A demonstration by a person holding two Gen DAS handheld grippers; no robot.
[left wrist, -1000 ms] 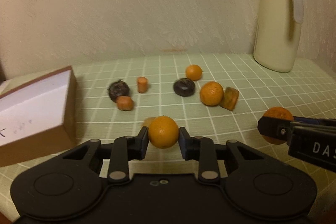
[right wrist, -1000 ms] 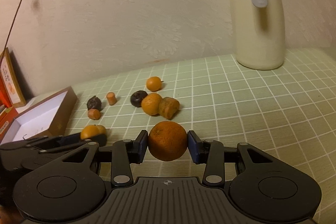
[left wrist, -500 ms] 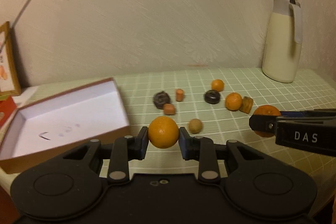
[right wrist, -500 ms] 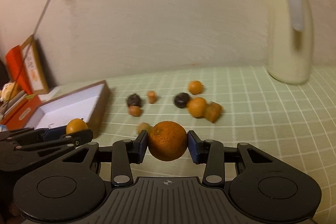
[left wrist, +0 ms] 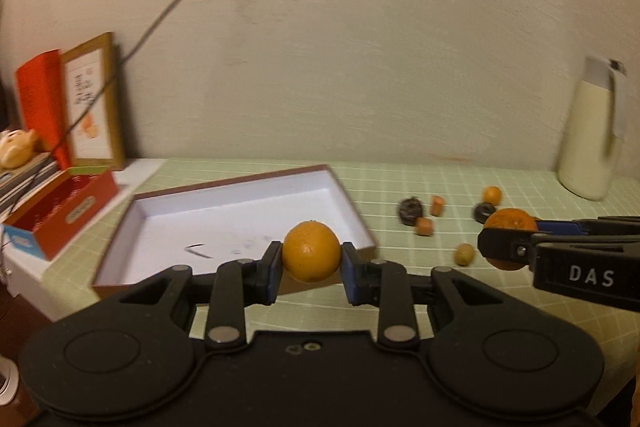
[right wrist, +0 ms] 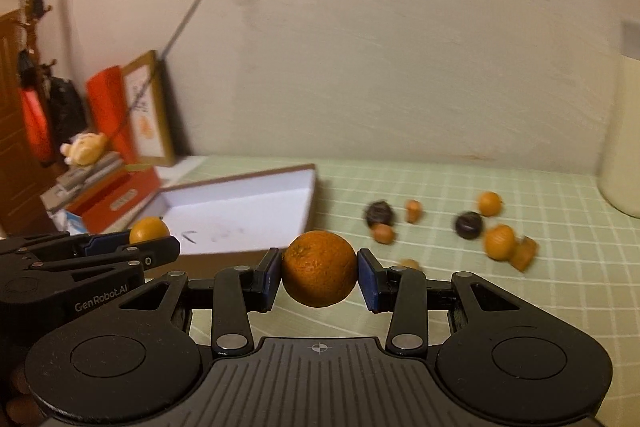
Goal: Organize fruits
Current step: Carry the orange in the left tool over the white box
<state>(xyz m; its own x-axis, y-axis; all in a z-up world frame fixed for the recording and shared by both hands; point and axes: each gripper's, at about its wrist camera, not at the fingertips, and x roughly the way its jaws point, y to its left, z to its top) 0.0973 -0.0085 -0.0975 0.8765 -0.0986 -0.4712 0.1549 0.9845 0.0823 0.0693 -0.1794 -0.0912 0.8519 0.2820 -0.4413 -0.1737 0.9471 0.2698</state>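
A: Nearest the lens, what did each claw have?

B: The left claw was clamped on a small orange, pads pressed to its two sides at the widest part. The right claw was clamped the same way on a darker, rougher orange. Both fruits hung clear of the counter.

A: How would you expect those fruits to handle?

B: Light, I'd judge, round and fairly firm, with a skin that gives a little. A grip across the middle seemed right; higher or lower and the fruit could squirt out. Too hard a squeeze might bruise it.

A: And just past the claws?

B: The open box, white inside and seemingly bare of fruit, lay just ahead of the left claw and to the left of the right one. It looked like the likely place for the fruit.

A: Further out?

B: Loose on the green checked cloth: a pale round fruit, two dark ones, small orange-brown pieces, more oranges. They lay well apart from the box. At the far right a cream jug stood by the wall; the view was blurred there.
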